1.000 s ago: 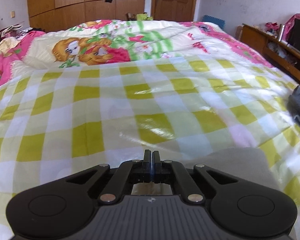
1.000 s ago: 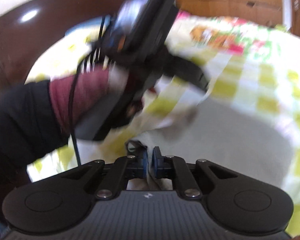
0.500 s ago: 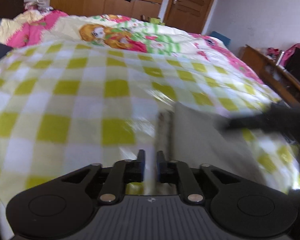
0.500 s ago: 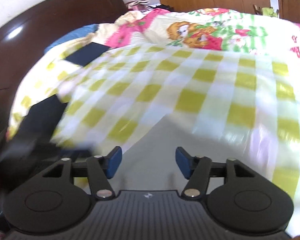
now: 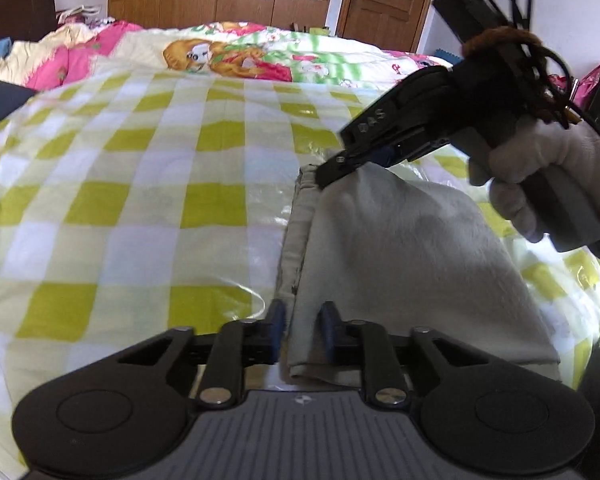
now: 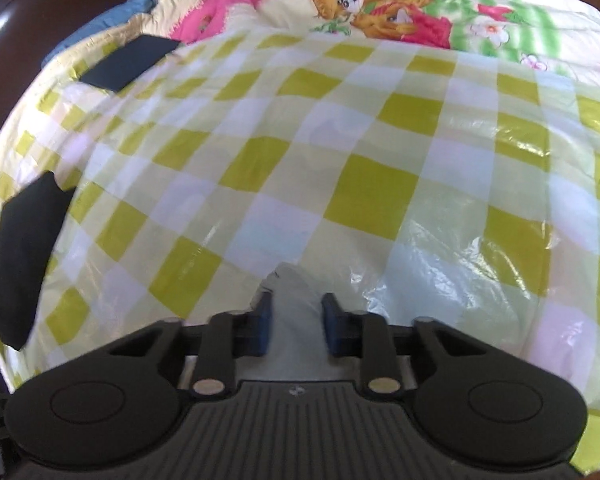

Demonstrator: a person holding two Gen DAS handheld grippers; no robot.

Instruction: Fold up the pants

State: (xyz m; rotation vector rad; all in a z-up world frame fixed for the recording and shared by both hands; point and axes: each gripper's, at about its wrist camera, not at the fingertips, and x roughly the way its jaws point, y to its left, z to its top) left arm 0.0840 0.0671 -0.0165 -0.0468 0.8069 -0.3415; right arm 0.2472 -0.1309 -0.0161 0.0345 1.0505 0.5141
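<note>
The grey pants [image 5: 400, 256] lie folded on the yellow-checked sheet [image 5: 148, 200], at the right of the left wrist view. My left gripper [image 5: 302, 330] is partly open, its fingers astride the near left edge of the pants. My right gripper [image 6: 296, 322] is partly open with the far corner of the pants [image 6: 294, 292] between its fingers. It also shows in the left wrist view [image 5: 332, 170], held by a gloved hand, its tips at the far left corner of the pants.
A dark folded cloth [image 6: 24, 256] lies at the bed's left edge and another dark piece [image 6: 128, 62] farther back. A cartoon quilt [image 5: 236, 54] covers the far bed. Wardrobe and door [image 5: 384, 0] stand behind.
Both grippers opened from shut and came down onto the pants' left edge. The right gripper narrowed from wide open around the far corner.
</note>
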